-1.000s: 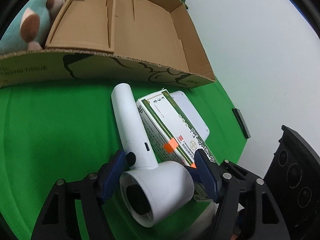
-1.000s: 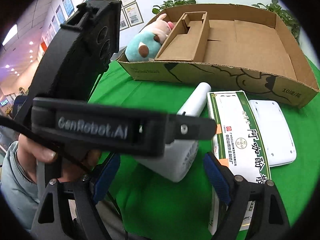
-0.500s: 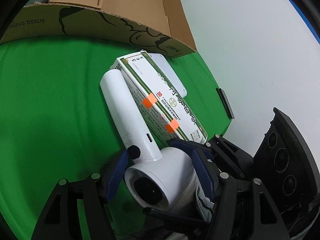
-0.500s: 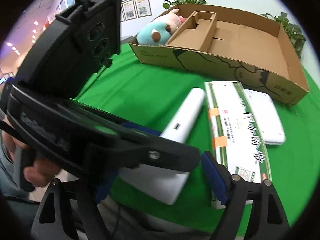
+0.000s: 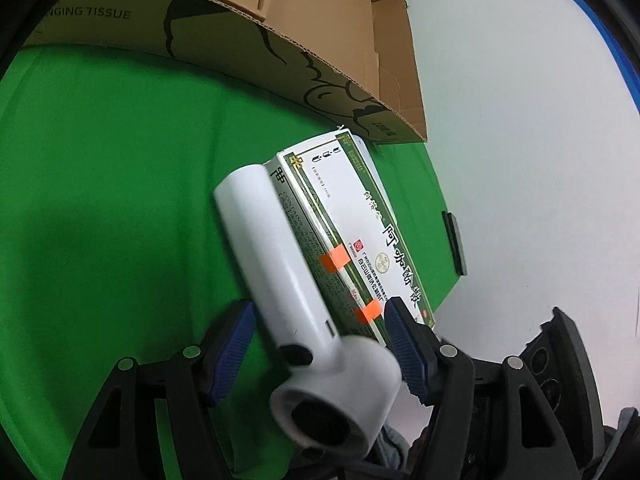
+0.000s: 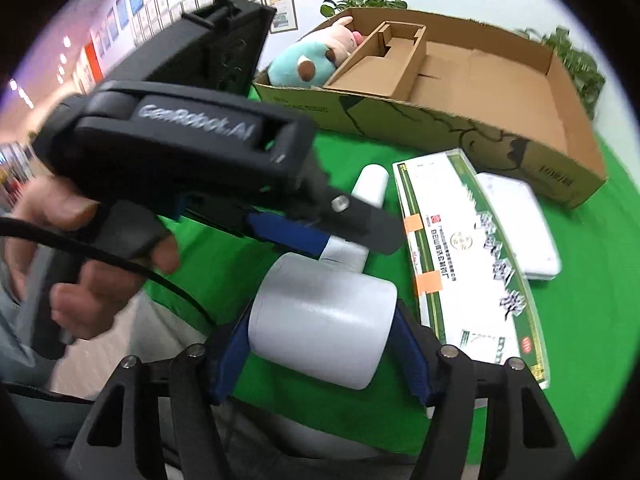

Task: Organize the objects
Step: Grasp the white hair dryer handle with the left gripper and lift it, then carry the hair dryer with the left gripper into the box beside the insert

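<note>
A white hair dryer (image 5: pixel 280 280) lies on the green cloth, handle pointing to the cardboard box (image 5: pixel 280 24). My left gripper (image 5: pixel 320 344) stands open around the dryer where handle meets head, its left pad apart from it. In the right wrist view my right gripper (image 6: pixel 320 344) is shut on the dryer's round head (image 6: pixel 320 320), both blue pads against its sides. The left gripper (image 6: pixel 180 152) crosses that view above the handle. A white and green carton (image 6: pixel 472 264) lies right beside the dryer.
A flat white device (image 6: pixel 516 224) lies right of the carton. The cardboard box (image 6: pixel 460 92) holds a plush toy (image 6: pixel 308 64) and a cardboard insert (image 6: pixel 380 60). The table's near edge runs under the dryer's head. A black strip (image 5: pixel 456 240) lies off the cloth.
My right gripper has moved in and closed on the dryer's head. My left gripper has opened wider and shifted toward the handle. The dryer's head has slid toward the table's near edge.
</note>
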`<state>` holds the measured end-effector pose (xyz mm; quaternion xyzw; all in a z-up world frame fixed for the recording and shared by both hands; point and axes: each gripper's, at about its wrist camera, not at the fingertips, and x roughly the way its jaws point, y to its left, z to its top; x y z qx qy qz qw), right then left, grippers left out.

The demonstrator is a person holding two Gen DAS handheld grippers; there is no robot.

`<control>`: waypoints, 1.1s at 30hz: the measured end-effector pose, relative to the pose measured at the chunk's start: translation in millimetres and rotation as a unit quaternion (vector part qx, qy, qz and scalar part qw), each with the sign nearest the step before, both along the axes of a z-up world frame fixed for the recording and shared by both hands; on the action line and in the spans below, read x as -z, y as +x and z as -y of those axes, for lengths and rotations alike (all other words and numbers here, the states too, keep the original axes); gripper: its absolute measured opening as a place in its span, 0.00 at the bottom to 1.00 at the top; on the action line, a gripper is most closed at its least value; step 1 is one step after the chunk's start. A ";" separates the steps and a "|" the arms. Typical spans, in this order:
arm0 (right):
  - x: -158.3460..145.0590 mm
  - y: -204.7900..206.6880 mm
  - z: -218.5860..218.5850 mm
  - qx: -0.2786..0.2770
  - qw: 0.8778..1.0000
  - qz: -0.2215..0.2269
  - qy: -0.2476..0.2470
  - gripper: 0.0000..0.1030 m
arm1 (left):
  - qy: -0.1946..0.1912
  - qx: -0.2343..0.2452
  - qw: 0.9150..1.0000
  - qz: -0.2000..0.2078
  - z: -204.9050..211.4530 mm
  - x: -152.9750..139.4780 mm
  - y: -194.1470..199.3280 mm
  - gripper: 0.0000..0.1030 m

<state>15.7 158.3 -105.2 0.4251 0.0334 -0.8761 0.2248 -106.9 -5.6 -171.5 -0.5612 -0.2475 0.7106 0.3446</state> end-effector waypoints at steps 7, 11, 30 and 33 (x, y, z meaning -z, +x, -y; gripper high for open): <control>-0.9 -2.1 -12.9 0.007 0.998 0.017 -0.061 0.63 | -0.020 -0.006 1.000 -0.015 1.2 -1.9 5.8 0.39; -7.3 1.6 -10.8 0.005 0.999 -0.009 -0.052 0.63 | -0.008 -0.014 1.000 -0.025 6.1 -5.8 8.6 0.39; -77.2 -42.4 -6.4 0.020 0.988 -0.143 -0.047 0.62 | -0.052 -0.017 0.974 -0.218 -6.1 -140.5 -25.1 0.33; -90.1 -58.2 -8.3 0.026 0.985 -0.160 -0.053 0.62 | -0.055 -0.013 0.970 -0.236 -15.8 -156.0 -43.7 0.33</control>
